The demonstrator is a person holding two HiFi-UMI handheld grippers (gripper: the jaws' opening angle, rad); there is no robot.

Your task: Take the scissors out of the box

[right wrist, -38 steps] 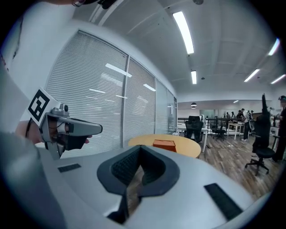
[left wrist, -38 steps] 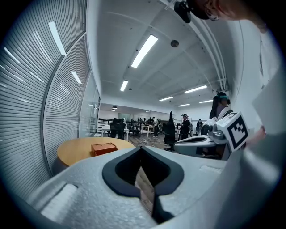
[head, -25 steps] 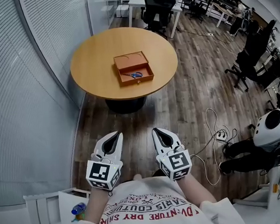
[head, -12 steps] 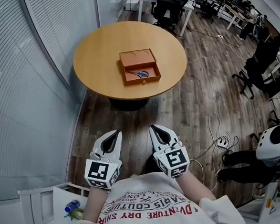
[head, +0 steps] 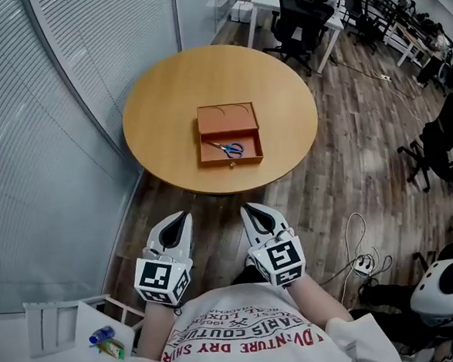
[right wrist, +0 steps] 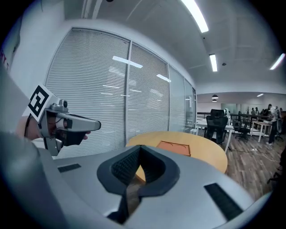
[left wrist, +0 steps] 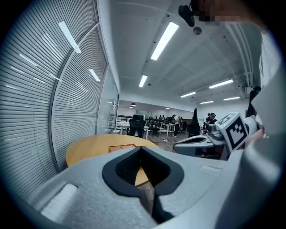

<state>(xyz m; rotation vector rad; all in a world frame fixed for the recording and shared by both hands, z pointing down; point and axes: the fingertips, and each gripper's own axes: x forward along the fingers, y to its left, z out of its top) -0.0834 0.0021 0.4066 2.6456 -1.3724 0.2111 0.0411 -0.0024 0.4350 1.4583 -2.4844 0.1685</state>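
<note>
An orange box [head: 229,133] with its drawer pulled out lies in the middle of a round wooden table [head: 159,104]. Blue-handled scissors [head: 228,147] lie in the drawer. My left gripper [head: 186,215] and right gripper [head: 246,208] hang side by side over the floor, well short of the table's near edge, both shut and empty. In the left gripper view the left gripper [left wrist: 142,147] points at the table [left wrist: 89,150] and the box [left wrist: 123,146]. From the right gripper [right wrist: 140,146] I see the box [right wrist: 175,147] on the table [right wrist: 210,154], with the scissors hidden.
A curved glass wall with blinds [head: 46,150] runs along the left. Office chairs [head: 296,13] and desks stand behind the table. A cable and power strip [head: 361,263] lie on the wood floor at right, near a white helmet [head: 448,281]. A white shelf [head: 59,335] is at lower left.
The table and box have come nearer and lower in the head view as I moved toward them. Both grippers keep their place before my body and stay shut.
</note>
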